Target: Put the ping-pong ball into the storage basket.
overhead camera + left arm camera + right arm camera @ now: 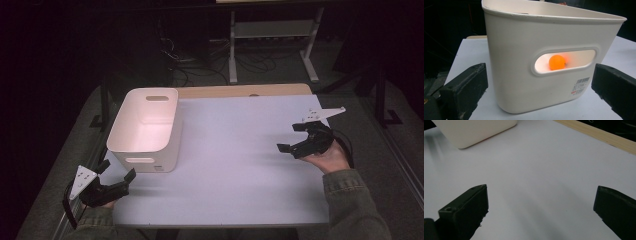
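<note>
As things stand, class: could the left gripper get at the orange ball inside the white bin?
Probably not directly. The left gripper faces the white bin from outside, jaws open, and the orange ball shows through the handle slot, behind the wall. It would likely need to lift and come in over the open rim.

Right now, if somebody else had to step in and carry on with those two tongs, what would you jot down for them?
Left tongs: open, empty, at the table's near left corner, facing the white plastic bin.
Right tongs: open, empty, over the bare white tabletop on the right.
An orange ball sits inside the bin, seen through its handle slot in the left gripper view.
Done: ball is in the bin.
Left: probably nothing more to load; check with the operator.
</note>
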A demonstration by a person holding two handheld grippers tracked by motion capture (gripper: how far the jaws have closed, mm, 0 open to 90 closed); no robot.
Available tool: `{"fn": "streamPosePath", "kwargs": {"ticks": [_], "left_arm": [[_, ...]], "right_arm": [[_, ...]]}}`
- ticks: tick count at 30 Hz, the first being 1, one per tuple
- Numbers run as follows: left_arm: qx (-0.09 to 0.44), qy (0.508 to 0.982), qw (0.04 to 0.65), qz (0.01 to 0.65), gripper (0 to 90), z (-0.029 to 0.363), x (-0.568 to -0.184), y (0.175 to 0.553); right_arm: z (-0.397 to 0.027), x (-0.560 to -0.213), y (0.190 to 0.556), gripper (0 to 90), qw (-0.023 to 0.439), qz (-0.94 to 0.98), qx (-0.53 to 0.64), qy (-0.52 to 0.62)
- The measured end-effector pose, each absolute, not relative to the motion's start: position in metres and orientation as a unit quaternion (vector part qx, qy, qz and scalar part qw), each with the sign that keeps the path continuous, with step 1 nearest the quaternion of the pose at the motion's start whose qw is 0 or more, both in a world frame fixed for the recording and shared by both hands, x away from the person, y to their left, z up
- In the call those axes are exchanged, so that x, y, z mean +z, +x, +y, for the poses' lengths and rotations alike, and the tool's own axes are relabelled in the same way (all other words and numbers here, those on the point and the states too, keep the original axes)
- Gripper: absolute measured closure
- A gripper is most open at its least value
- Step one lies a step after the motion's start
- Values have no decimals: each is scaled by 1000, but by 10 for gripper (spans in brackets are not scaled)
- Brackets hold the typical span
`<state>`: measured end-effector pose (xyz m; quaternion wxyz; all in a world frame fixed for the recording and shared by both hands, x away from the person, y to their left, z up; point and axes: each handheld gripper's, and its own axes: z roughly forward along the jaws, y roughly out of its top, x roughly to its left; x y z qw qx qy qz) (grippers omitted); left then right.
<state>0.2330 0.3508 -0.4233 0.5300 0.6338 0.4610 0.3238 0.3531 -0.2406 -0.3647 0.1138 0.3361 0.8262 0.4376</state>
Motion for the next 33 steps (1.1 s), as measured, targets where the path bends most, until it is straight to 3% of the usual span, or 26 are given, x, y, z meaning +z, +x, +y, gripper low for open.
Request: {"fn": "streamPosePath", "kwargs": {"ticks": [33], "left_arm": [[322,633,534,459,0,351,-422,233]], "right_arm": [[-275,-420,290,0,173,770,464,403]]}}
